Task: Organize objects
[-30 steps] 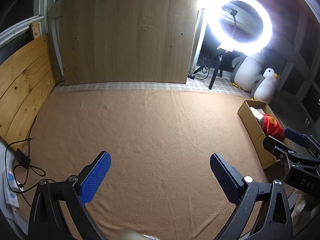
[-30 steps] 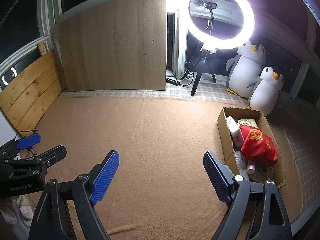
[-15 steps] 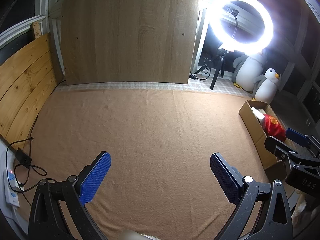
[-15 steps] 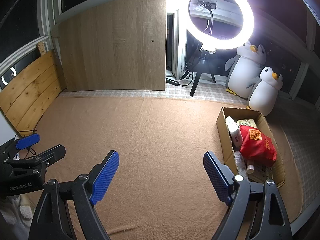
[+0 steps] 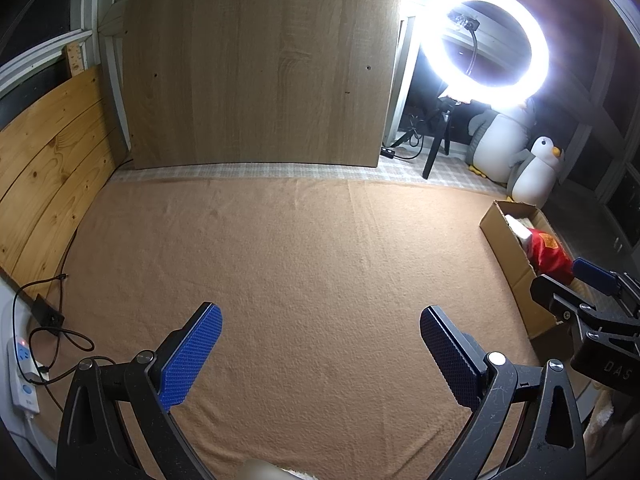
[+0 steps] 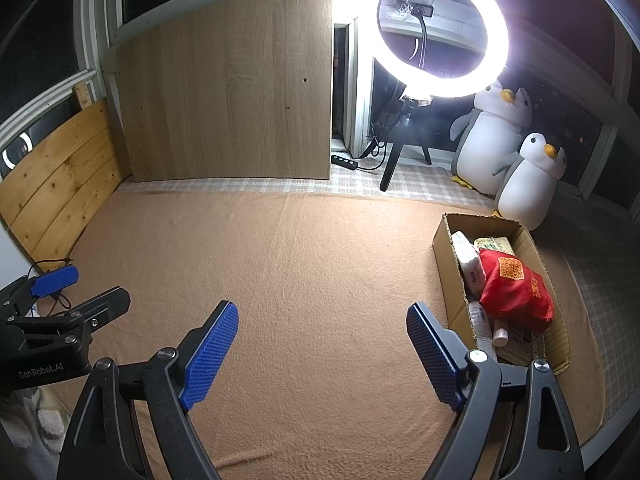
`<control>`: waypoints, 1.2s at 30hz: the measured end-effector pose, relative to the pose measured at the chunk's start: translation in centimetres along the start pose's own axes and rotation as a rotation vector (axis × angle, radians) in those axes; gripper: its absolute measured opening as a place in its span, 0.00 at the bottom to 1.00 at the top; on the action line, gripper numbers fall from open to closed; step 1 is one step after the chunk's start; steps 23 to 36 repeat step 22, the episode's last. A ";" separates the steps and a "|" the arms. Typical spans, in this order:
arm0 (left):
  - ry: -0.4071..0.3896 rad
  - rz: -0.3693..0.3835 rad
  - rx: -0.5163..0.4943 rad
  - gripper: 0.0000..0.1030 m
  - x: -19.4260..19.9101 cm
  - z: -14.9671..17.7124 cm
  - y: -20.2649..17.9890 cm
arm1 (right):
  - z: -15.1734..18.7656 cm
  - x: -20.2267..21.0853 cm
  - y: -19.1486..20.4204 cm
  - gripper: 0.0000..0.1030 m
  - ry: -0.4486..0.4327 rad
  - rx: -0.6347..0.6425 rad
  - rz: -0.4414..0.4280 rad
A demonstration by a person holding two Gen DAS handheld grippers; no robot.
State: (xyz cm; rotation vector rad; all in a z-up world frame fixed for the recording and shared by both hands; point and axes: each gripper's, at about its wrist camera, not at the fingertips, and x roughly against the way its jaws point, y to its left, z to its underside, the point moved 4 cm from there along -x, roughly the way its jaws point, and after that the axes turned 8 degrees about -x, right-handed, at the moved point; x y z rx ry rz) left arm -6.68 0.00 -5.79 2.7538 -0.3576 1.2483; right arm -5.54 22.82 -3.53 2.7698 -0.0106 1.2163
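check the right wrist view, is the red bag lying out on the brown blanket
No, the red bag sits inside the cardboard box, on top of the other packages there.

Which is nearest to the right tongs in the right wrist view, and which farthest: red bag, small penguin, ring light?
1. Red bag, in the cardboard box just right of the right tongs.
2. Small penguin, behind the box.
3. Ring light, at the back, over its tripod.

An open cardboard box (image 6: 450, 268) holds a red pouch (image 6: 514, 290) and small bottles (image 6: 482, 326).
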 end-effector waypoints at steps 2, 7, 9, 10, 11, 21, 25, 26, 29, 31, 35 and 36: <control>0.000 -0.002 0.000 0.98 0.1 0.1 0.1 | 0.1 -0.1 0.0 0.81 0.001 0.001 0.000; 0.000 -0.009 0.000 0.98 0.0 0.2 0.3 | 0.1 -0.1 -0.1 0.81 0.003 -0.001 0.000; -0.001 -0.010 0.003 0.98 -0.1 0.2 0.3 | 0.2 -0.2 -0.2 0.81 0.005 -0.001 0.001; 0.000 -0.010 0.001 0.98 -0.1 0.2 0.3 | 0.3 -0.2 -0.2 0.81 0.006 -0.001 0.001; 0.000 -0.013 0.001 0.98 -0.2 0.2 0.4 | 0.3 -0.3 -0.2 0.81 0.006 0.000 0.002; 0.023 -0.017 0.005 0.99 -1.0 0.6 0.4 | 0.7 -1.3 -0.5 0.81 0.026 -0.001 0.014; 0.027 -0.019 0.007 0.99 -1.2 0.7 0.5 | 0.8 -1.4 -0.5 0.81 0.029 -0.001 0.015; 0.027 -0.019 0.007 0.99 -1.2 0.7 0.5 | 0.8 -1.4 -0.5 0.81 0.029 -0.001 0.015; 0.027 -0.019 0.007 0.99 -1.2 0.7 0.5 | 0.8 -1.4 -0.5 0.81 0.029 -0.001 0.015; 0.027 -0.019 0.007 0.99 -1.2 0.7 0.5 | 0.8 -1.4 -0.5 0.81 0.029 -0.001 0.015; 0.027 -0.019 0.007 0.99 -1.2 0.7 0.5 | 0.8 -1.4 -0.5 0.81 0.029 -0.001 0.015; 0.027 -0.019 0.007 0.99 -1.2 0.7 0.5 | 0.8 -1.4 -0.5 0.81 0.029 -0.001 0.015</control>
